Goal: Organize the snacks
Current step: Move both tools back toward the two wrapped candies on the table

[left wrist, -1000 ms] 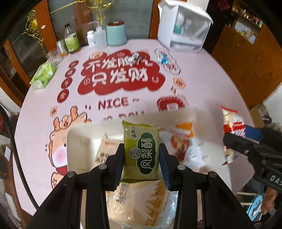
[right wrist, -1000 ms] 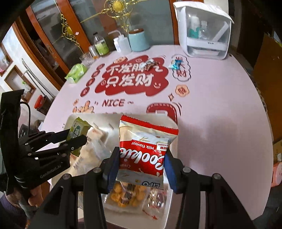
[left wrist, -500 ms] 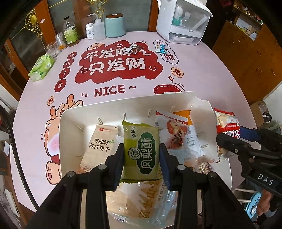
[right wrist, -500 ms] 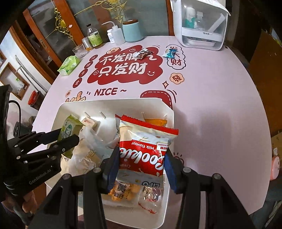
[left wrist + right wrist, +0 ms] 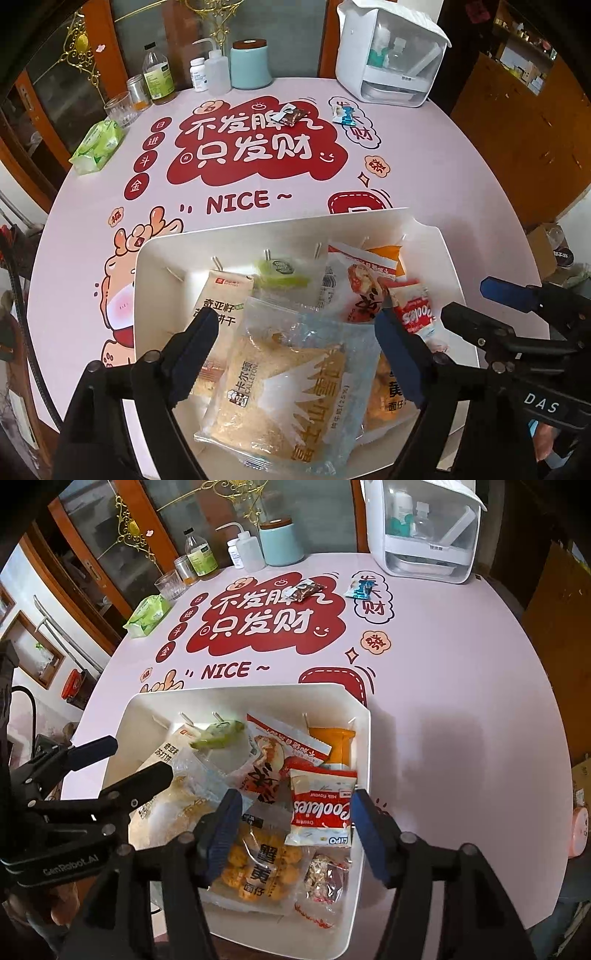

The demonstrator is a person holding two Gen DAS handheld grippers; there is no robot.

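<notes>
1. Left gripper (image 5: 295, 332) jaws opening above white bin (image 5: 155, 280); nothing clamped; blurred green packet (image 5: 282, 275) beyond them, apparently dropping into bin.
2. Right gripper (image 5: 295, 814) jaws opening; cookie packet (image 5: 321, 808) loose between them, over the pile.

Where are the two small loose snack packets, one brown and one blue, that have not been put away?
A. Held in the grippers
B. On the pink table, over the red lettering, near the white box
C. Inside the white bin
B: the brown packet and blue packet lie on the table, well beyond the white bin.
</notes>
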